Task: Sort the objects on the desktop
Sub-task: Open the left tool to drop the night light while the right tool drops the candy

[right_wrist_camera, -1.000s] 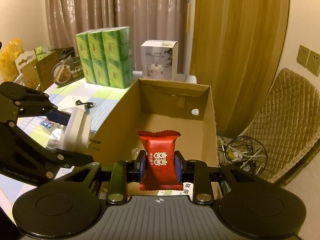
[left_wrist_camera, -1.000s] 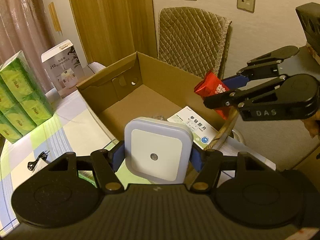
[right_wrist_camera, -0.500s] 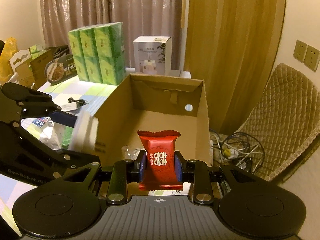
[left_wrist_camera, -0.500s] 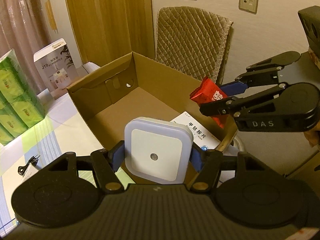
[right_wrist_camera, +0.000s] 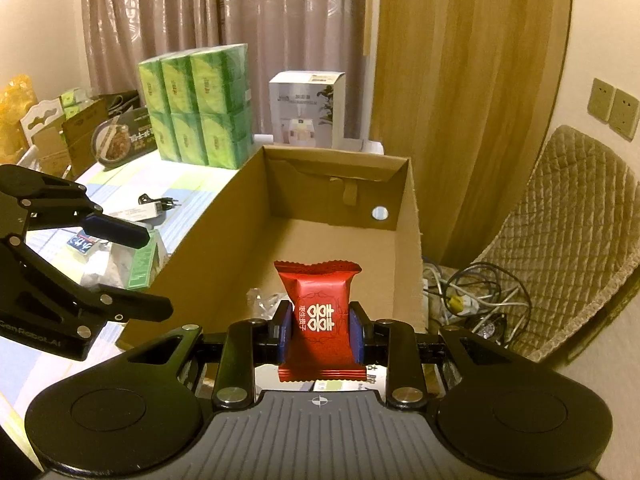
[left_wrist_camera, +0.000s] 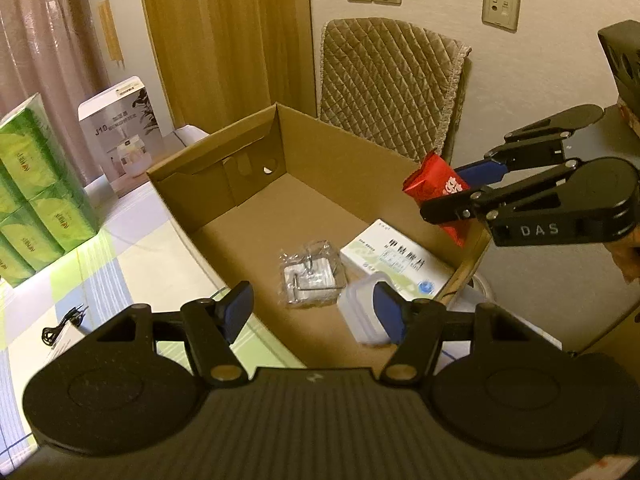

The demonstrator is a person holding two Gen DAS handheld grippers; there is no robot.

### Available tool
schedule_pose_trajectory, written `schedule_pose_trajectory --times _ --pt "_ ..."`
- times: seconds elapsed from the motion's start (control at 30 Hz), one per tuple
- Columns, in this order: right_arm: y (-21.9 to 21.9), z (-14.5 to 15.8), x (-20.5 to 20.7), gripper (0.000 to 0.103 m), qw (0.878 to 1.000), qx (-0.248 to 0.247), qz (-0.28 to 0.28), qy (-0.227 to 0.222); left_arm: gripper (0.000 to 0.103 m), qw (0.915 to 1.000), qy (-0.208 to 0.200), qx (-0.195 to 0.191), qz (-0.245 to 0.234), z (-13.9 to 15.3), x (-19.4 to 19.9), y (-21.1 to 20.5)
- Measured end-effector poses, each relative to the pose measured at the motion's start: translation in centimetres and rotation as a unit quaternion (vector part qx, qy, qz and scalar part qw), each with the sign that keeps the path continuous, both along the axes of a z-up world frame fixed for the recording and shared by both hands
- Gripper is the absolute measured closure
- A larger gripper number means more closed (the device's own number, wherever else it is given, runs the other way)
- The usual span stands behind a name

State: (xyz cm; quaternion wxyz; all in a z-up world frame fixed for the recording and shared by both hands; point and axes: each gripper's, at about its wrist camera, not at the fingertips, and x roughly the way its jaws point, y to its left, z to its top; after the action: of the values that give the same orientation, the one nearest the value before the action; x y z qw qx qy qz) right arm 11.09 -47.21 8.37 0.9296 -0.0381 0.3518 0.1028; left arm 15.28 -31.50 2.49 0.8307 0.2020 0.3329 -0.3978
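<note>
- Two grippers over the open cardboard box [left_wrist_camera: 320, 168]; sorting step in hand looks like dropping items into it.
- Left gripper [left_wrist_camera: 316, 312]: fingers spread, nothing between the pads. White night light [left_wrist_camera: 362, 314] sits blurred just below and beside the right-hand finger, over the box floor near the medicine box [left_wrist_camera: 394, 262]; looks released, can't tell if it is falling or already landed.
- Right gripper [right_wrist_camera: 322, 330]: fingers clenched on the red candy packet [right_wrist_camera: 320, 316], held upright above the box's near end. From the left wrist view the same red candy packet [left_wrist_camera: 436, 186] hangs at the box's right wall, about over the rim.
- Already in the box: clear bag of metal hardware [left_wrist_camera: 310, 276] and the medicine box, lying flat on the floor.
- Next move, judged: right hand needs the packet clearly inside the wall line, then let the fingers go; a drop onto the rim could tip it out toward the cables [right_wrist_camera: 476, 292] on the floor.
- More left on the table [left_wrist_camera: 132, 248], judged still to sort: black plug cable [right_wrist_camera: 160, 202], small cartons near the left gripper.
- Hard to make out: night light outline smeared; box's near wall hidden behind gripper bodies; table items by the left fingers partly covered; print on the medicine box too small to read.
- Not part of the job, likely: green tissue packs [right_wrist_camera: 200, 104], white appliance box [right_wrist_camera: 306, 108].
</note>
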Motion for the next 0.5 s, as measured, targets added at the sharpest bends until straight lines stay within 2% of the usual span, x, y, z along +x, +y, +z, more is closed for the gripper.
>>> schedule_pose_trajectory --times 0.27,0.37,0.4,0.43,0.5 --pt "0.8 0.3 0.1 0.077 1.000 -0.001 0.007 -0.004 0.041 1.0000 0.004 -0.002 0.006 0.2 -0.2 1.1" --pt "0.9 0.5 0.1 0.075 1.000 -0.004 0.006 -0.022 0.041 1.0000 0.003 -0.003 0.007 0.3 -0.3 1.3" --pt "1.0 0.5 0.1 0.058 1.000 -0.006 0.005 -0.027 0.041 1.0000 0.004 -0.003 0.007 0.3 -0.3 1.4" --pt "1.0 0.5 0.0 0.036 1.000 -0.006 0.004 -0.030 0.041 1.0000 0.004 -0.003 0.008 0.4 -0.3 1.4" --pt "0.9 0.6 -0.1 0.032 0.999 0.002 0.006 -0.035 0.041 0.9999 0.005 -0.003 0.009 0.4 -0.3 1.6"
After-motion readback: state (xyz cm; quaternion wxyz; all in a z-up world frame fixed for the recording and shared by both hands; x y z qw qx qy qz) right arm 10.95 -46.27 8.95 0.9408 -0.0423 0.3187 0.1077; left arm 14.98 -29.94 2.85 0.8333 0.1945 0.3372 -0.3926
